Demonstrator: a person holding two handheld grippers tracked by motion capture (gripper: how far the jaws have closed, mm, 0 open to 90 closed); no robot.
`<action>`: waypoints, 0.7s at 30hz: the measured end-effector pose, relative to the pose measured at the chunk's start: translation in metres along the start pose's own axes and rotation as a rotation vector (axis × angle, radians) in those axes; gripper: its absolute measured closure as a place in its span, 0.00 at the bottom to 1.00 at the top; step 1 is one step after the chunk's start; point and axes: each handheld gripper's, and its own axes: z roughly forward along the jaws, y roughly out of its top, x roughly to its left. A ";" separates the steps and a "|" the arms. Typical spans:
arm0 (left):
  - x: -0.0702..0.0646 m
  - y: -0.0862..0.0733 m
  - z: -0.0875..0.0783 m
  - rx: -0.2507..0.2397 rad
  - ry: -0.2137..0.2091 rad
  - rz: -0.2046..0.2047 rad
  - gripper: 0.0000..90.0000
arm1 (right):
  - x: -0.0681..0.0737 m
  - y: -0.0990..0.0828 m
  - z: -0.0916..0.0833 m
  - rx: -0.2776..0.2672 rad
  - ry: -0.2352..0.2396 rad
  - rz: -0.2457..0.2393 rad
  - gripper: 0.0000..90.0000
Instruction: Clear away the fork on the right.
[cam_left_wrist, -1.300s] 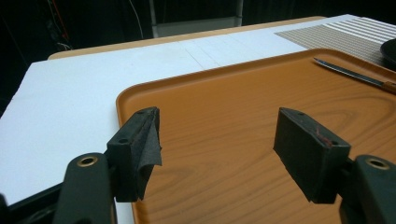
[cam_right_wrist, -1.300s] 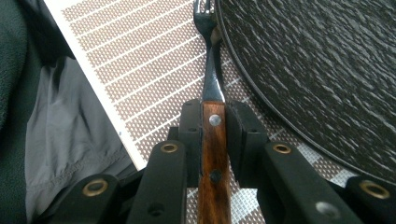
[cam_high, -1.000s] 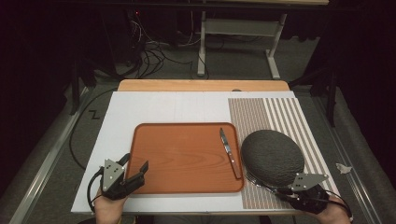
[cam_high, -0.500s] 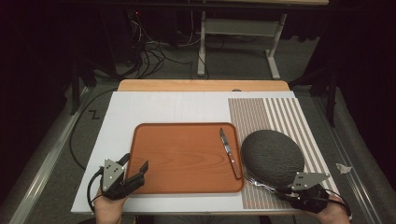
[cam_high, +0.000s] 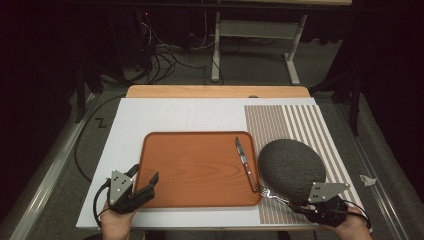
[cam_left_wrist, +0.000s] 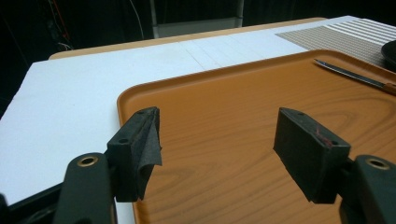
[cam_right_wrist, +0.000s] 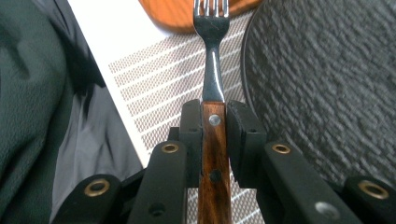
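We see R gripper (cam_right_wrist: 215, 116) clenched on fork (cam_right_wrist: 212, 70) by its wooden handle, near desk's front edge. Tines reach tray (cam_high: 200, 170) corner, just beside dark plate (cam_high: 292, 167) on striped mat (cam_high: 300, 125). L gripper (cam_left_wrist: 219, 140) released, nothing betw. jaws, over tray's near-left corner. Knife (cam_high: 243, 157) lies on tray's right side.

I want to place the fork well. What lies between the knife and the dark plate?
In the high view, the tray's right rim and a narrow strip of striped placemat lie between the knife and the dark plate.
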 end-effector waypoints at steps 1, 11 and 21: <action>0.000 0.000 0.000 0.001 0.000 0.001 0.35 | 0.000 0.001 0.000 0.000 -0.001 0.002 0.88; 0.000 0.000 0.000 0.001 -0.004 0.005 0.35 | 0.001 0.019 0.005 -0.021 -0.006 0.011 0.88; -0.001 0.000 0.000 0.001 -0.005 0.009 0.35 | 0.001 0.041 0.011 -0.042 -0.013 0.035 0.88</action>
